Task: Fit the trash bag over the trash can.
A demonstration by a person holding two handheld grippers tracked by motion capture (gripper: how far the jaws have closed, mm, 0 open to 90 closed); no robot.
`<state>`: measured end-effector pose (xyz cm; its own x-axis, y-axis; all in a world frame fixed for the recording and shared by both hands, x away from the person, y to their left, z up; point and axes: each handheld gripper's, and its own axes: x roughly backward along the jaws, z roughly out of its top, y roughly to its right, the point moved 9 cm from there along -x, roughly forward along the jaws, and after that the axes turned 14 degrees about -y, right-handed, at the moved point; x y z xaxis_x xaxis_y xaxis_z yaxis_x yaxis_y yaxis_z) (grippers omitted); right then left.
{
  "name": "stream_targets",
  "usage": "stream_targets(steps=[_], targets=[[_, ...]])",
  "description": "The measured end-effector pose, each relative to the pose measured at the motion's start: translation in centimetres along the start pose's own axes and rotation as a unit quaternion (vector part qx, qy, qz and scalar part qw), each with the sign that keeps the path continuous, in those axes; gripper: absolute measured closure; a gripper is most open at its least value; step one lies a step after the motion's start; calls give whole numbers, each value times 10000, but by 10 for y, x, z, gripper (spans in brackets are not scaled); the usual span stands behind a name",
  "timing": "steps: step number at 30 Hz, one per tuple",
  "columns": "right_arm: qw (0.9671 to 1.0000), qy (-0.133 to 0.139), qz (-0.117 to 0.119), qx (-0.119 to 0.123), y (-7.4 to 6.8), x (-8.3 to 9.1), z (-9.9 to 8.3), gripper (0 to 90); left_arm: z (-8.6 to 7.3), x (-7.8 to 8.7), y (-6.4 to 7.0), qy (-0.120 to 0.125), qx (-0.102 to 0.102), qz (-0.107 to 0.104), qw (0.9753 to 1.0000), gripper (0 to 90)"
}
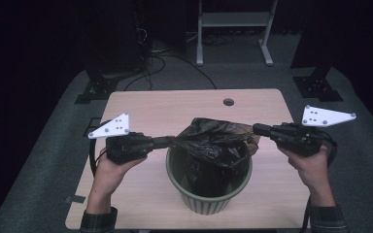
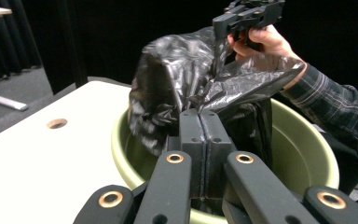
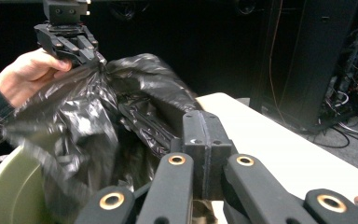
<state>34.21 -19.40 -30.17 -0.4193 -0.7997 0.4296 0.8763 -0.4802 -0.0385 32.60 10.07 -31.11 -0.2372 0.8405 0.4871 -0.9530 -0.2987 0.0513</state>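
- Nearest the high camera, the person's two forearms in dark plaid sleeves (image 1: 98,221) enter from 6 o'clock, one at each side of the round olive-green plastic waste bin (image 1: 209,196).
- The bin stands on the pale wooden rectangular table (image 1: 141,194), at about 6 o'clock from the table's middle, close to its near edge.
- A crinkled black plastic bin bag (image 1: 213,141) hangs partly inside the bin, with its upper part pulled up above the rim and stretched sideways between the two tools.
- The left gripper (image 1: 167,141) sits at 9 o'clock from the bin; in the left gripper view its jaws are pressed together, clamping a fold of the bag's edge (image 2: 223,100).
- The right gripper (image 1: 255,129) sits at about 2 o'clock from the bin; in the right gripper view its jaws are likewise closed, pinching the opposite edge of the bag (image 3: 154,130).
- Each gripper carries a grey three-cornered plate (image 1: 110,126) on top.
- A small round hole (image 1: 228,102) lies in the tabletop at 12 o'clock from the bin, well apart from it.
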Motion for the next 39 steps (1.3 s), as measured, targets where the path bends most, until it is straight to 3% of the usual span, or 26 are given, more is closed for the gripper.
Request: stream_targets(steps=[13,23,25,27,29,34,39], targets=[[9994,-20,-249,-229,15,25,-21,900,-17,24,-11,-39,215,250,9995,891],[9978,-3,-441,-505,29,42,-46,900,-43,39,-25,-152,516,490,9973,872],[9977,-51,-424,-526,28,42,-50,900,-45,37,-24,-128,525,531,9971,766],[9980,26,-379,-514,27,41,-47,734,-42,38,-23,-77,468,606,9970,611],[9980,128,-296,-542,26,43,-43,689,-39,39,-21,-36,431,638,9970,533],[9984,261,-291,-419,22,46,-28,620,-20,43,-14,86,218,582,9980,427],[9995,207,-67,-241,10,36,-21,565,-3,34,-7,50,-20,505,9987,372]])
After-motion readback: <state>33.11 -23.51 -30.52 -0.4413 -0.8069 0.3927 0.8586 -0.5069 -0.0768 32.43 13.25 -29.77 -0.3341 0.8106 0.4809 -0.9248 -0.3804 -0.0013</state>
